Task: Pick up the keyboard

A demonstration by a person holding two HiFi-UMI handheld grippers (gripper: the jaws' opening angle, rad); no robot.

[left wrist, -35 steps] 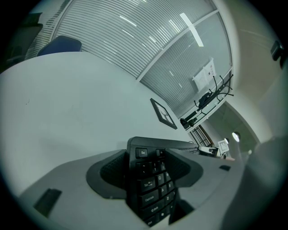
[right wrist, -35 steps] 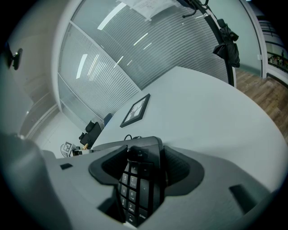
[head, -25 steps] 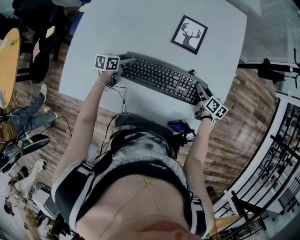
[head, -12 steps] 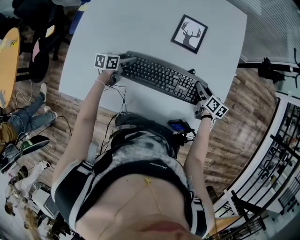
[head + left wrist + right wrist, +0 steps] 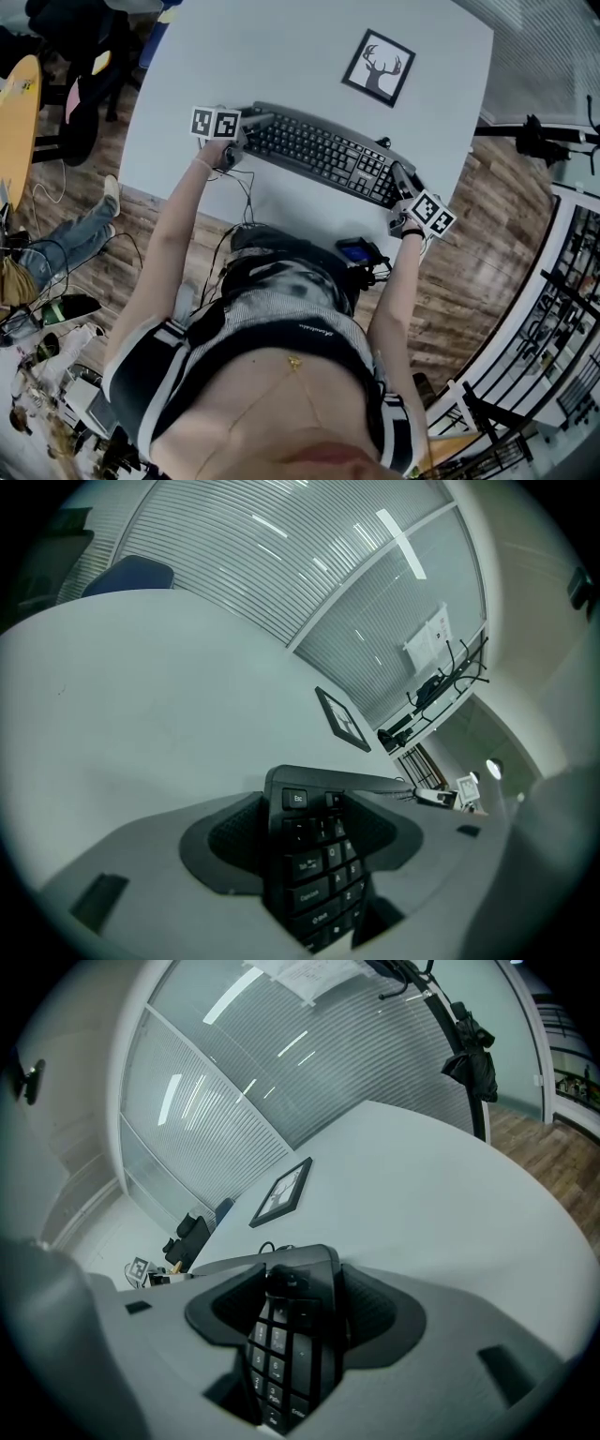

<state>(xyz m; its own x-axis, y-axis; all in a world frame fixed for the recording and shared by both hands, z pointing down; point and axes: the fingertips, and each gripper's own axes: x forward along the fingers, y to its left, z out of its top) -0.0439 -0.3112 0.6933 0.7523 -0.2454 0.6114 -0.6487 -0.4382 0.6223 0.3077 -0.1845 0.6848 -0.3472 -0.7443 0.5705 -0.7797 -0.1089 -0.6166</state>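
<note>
Keyboard (image 5: 323,155) clamped at both ends, folks! The left gripper (image 5: 251,122) has its jaws closed on the end with the Esc key. In the left gripper view the black key rows (image 5: 314,864) run right up between the two dark ribbed pads (image 5: 230,841), which press on either side of the keyboard. The right gripper (image 5: 401,183) bites the opposite end. The right gripper view shows the number pad (image 5: 286,1340) wedged between its pads (image 5: 375,1312), jaws tight on the board.

From the head view the keyboard stretches slantwise between the two grippers, over the pale table (image 5: 272,56). Whether it has cleared the tabletop or rests on it, I can't tell.

Beyond the right gripper, further across the table, lies a framed deer picture (image 5: 379,68), well apart from the keyboard. It turns up ahead of the left gripper too (image 5: 341,719), and off to the left of the jaws in the right gripper view (image 5: 281,1192). Each gripper's marker cube (image 5: 215,123) sits just behind its jaws, with the person's hands on the grips.
</note>
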